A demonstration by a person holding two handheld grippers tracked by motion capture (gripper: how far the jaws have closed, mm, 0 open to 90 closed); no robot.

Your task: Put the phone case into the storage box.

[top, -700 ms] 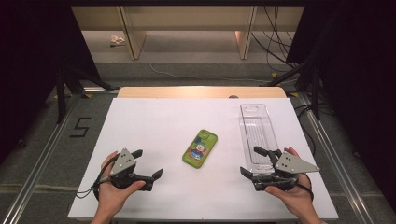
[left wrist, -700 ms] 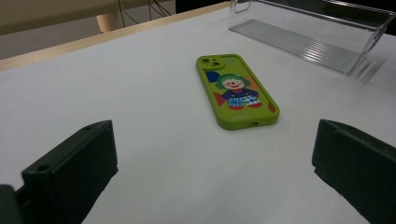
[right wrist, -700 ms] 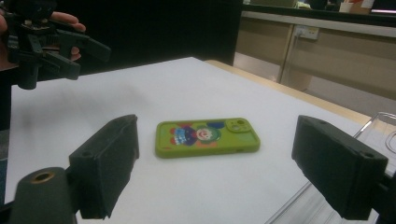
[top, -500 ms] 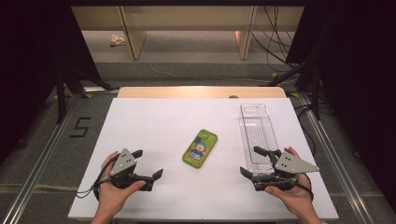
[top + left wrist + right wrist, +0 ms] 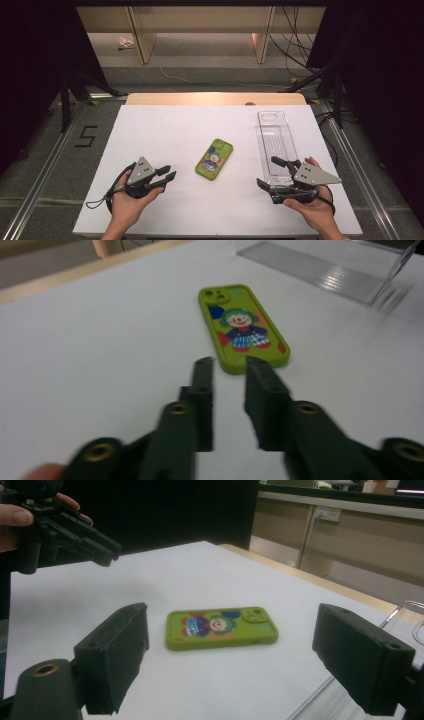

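A green phone case (image 5: 214, 159) with a clown picture lies flat near the middle of the white table (image 5: 165, 125). My left gripper (image 5: 171, 172) is held at the front left and points at the case's near end (image 5: 242, 330). In the left gripper view its jaws (image 5: 229, 365) stand a narrow gap apart with nothing between them. My right gripper (image 5: 266, 171) is at the front right, open wide and empty. In the right gripper view its jaws (image 5: 232, 612) frame the case (image 5: 221, 626) from a distance.
A clear plastic tray (image 5: 274, 142) lies lengthwise on the right side of the table, just beyond my right gripper. The left gripper (image 5: 75, 530) appears at the upper left of the right gripper view. A wooden strip (image 5: 215, 98) edges the table's far side.
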